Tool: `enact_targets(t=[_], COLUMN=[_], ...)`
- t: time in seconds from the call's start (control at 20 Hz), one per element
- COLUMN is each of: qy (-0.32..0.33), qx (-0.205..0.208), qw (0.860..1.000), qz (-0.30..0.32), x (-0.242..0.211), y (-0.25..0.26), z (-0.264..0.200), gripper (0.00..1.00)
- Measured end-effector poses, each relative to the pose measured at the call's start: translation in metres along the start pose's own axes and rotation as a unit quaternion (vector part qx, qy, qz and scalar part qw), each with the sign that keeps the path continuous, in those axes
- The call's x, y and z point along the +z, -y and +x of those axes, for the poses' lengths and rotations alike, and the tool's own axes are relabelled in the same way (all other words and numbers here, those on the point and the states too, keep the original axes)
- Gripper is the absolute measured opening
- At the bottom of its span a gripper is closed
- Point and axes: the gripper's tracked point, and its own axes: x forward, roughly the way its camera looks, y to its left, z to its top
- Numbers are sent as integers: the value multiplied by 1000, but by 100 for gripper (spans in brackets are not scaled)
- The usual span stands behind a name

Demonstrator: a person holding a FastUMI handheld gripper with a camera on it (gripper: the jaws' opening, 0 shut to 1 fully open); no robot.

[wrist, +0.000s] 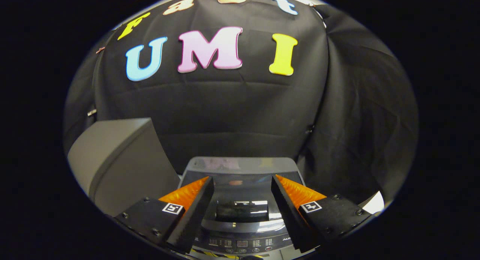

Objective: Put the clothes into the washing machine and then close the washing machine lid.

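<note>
Between the fingers and just beyond them sits the washing machine (240,211), its dark lid (240,192) lying flat and seemingly down. The gripper (242,185) is spread wide, holding nothing. No clothes are visible. That lid looks rigid, glossy, likely slippery; its front edge recess seems the best hold. A grey box (120,159) stands left.

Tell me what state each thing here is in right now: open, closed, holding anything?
washing machine: standing just ahead of the fingers.
washing machine lid: closed, lying flat.
gripper: open, fingers apart, nothing between them.
grey box: beside the machine, its state can't be told.
</note>
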Motion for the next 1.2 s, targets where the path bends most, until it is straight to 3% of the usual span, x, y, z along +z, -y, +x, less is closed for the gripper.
enact_targets(t=[0.3, 0.6, 1.2], qy=[103, 195, 227], qx=[25, 60, 57], qw=[994, 979, 972], qz=[-7, -3, 0], x=[62, 120, 144], y=[-31, -66, -77], z=[-11, -34, -59], gripper=[97, 97, 97])
